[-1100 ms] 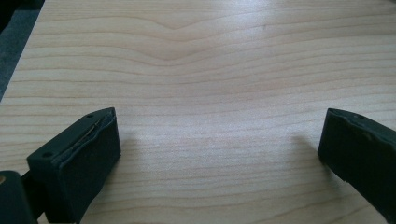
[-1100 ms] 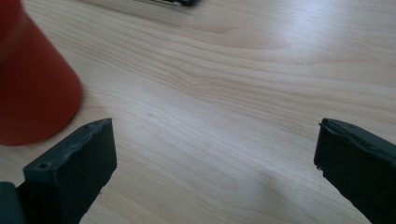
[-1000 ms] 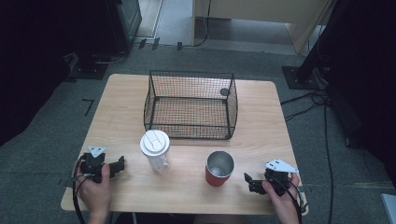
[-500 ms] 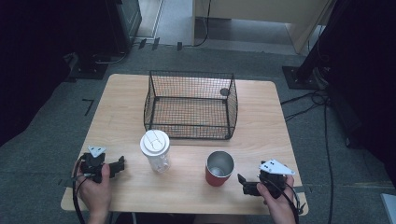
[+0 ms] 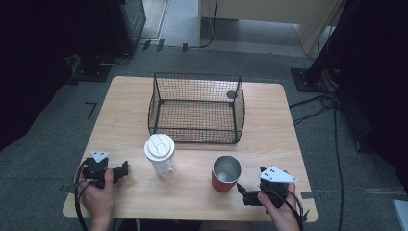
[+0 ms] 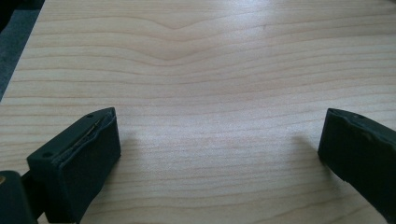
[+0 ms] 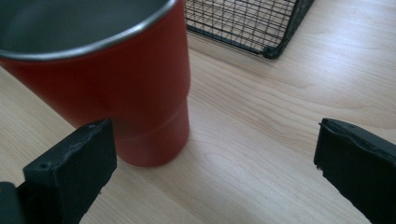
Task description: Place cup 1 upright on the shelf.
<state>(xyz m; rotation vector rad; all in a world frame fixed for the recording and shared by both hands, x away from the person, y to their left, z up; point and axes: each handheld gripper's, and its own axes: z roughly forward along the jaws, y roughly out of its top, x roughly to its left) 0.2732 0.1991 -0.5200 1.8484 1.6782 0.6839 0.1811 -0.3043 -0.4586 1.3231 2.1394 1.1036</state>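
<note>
High view: right hand-held gripper [image 5: 246,192] low at the near edge of the pale wooden counter [image 5: 125,120], red metal tumbler with steel lining [image 5: 226,173] just beside its jaw tips. Left hand-held gripper [image 5: 120,171] near the clear plastic cup with white lid [image 5: 160,155], apart from it.

Left gripper view: jaws wide apart over bare wood.

Right gripper view: jaws wide apart, tumbler [image 7: 107,79] just beyond the left jaw; black wire basket [image 7: 243,23] farther off.

A red cup [image 5: 225,174] with silvery inside, a white-lidded, seemingly clear cup [image 5: 160,155], a black mesh basket [image 5: 196,109].
</note>
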